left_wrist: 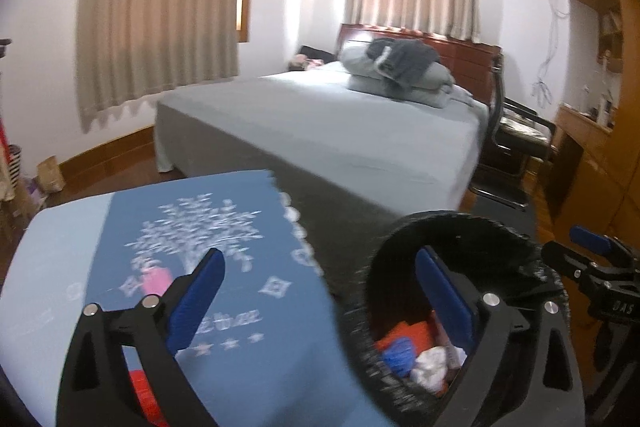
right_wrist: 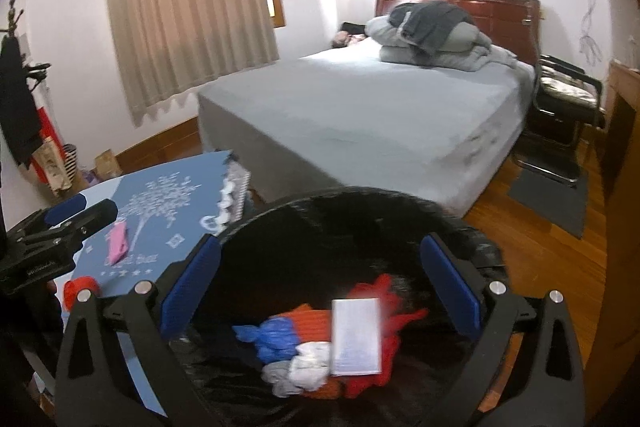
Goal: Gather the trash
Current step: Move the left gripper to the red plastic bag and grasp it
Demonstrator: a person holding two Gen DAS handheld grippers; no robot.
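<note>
A black trash bin (right_wrist: 360,203) stands beside a table with a blue cloth (right_wrist: 160,203). In it lie red, blue and white crumpled pieces and a white paper packet (right_wrist: 356,337), blurred. My right gripper (right_wrist: 320,283) is open and empty above the bin's mouth. My left gripper (left_wrist: 320,291) is open and empty, its left finger over the table and its right finger over the bin (left_wrist: 452,227). A pink scrap (right_wrist: 118,241) lies on the cloth; it also shows in the left wrist view (left_wrist: 156,281). A red crumpled piece (right_wrist: 80,287) sits at the table's near edge.
A bed (right_wrist: 380,115) with grey sheet and folded bedding stands behind the bin. A black chair (right_wrist: 568,95) and a dark mat (right_wrist: 556,195) are at the right on the wood floor. Bags (right_wrist: 60,163) stand by the left wall. Wooden furniture (left_wrist: 592,147) lines the right.
</note>
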